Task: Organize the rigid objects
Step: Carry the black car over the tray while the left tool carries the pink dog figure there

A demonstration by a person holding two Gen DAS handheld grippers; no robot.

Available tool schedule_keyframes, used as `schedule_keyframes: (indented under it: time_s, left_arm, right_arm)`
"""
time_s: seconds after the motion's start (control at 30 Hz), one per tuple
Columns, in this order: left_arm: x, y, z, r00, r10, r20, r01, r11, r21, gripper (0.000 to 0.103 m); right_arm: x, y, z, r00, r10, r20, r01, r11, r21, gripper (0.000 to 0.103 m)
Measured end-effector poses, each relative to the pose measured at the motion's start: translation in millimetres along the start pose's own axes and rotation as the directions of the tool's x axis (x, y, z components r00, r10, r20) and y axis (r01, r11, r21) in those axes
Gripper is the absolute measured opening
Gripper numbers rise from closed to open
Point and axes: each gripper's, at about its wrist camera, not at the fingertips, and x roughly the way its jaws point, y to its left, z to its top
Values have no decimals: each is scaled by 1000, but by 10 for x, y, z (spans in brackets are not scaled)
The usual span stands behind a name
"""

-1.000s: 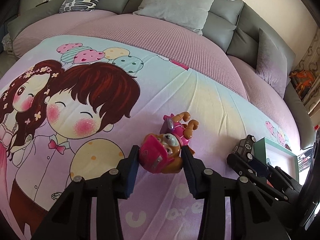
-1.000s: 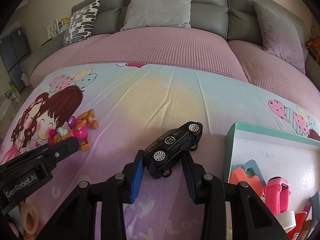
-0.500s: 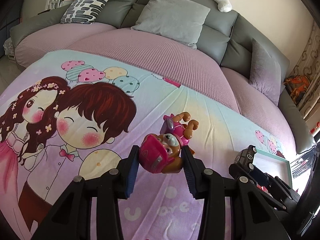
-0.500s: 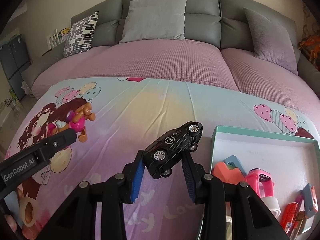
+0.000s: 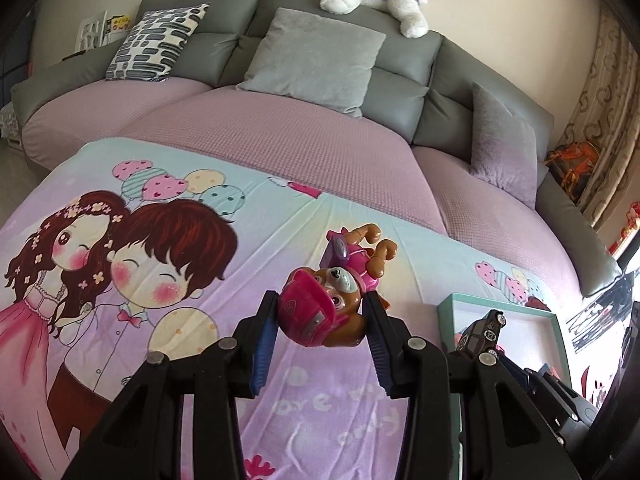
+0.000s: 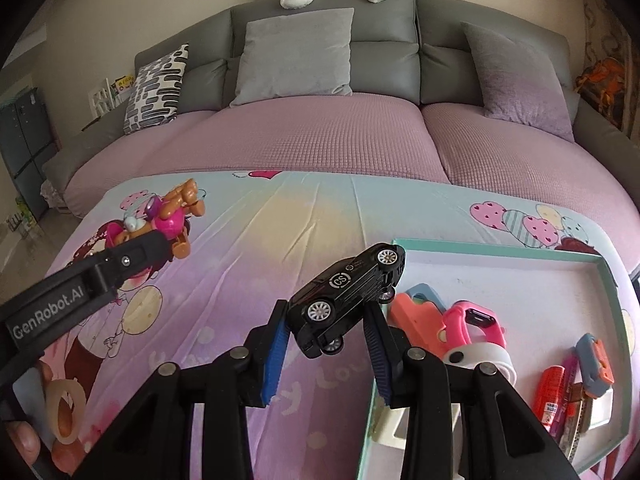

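Two grippers, each loaded. Left gripper (image 5: pixel 320 312) — jaws clamped on the head of a toy puppy figure (image 5: pixel 332 300), which hangs upside down between the pads, legs pointing away, above the cartoon blanket (image 5: pixel 280 208). Right gripper (image 6: pixel 326 322) — jaws closed on a black toy car (image 6: pixel 348 296), nose tilted down, held over the near left corner of the teal-rimmed tray (image 6: pixel 480 246). Both grippers angle downward.

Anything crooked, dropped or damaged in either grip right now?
Nothing dropped or damaged. The left gripper clamps the pink-helmeted brown toy puppy upside down, legs skyward. The right gripper pinches the black toy car tilted, nose down, beside the teal-rimmed white tray.
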Motion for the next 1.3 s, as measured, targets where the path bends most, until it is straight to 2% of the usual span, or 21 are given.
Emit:
schedule_keyframes:
  time_s: [0.37, 0.67, 1.1, 1.3]
  left_arm:
    - [-18, -500, -28, 999, -53, -8, 53, 993, 101, 44]
    - [12, -866, -81, 996, -83, -24, 86, 983, 165, 44]
    - [118, -1595, -323, 986, -142, -90, 164, 932, 323, 44]
    - [153, -1824, -431, 980, -162, -116, 194, 910, 366, 44]
  right_arm:
    - [-315, -537, -130, 988, -155, 16, 153, 985, 85, 40]
    - [-369, -1060, -192, 973, -231, -5, 228, 957, 177, 40]
    - [-473, -1605, -311, 956, -290, -43, 291, 916, 275, 40]
    - [-507, -1749, -353, 946, -320, -56, 322, 902, 289, 40]
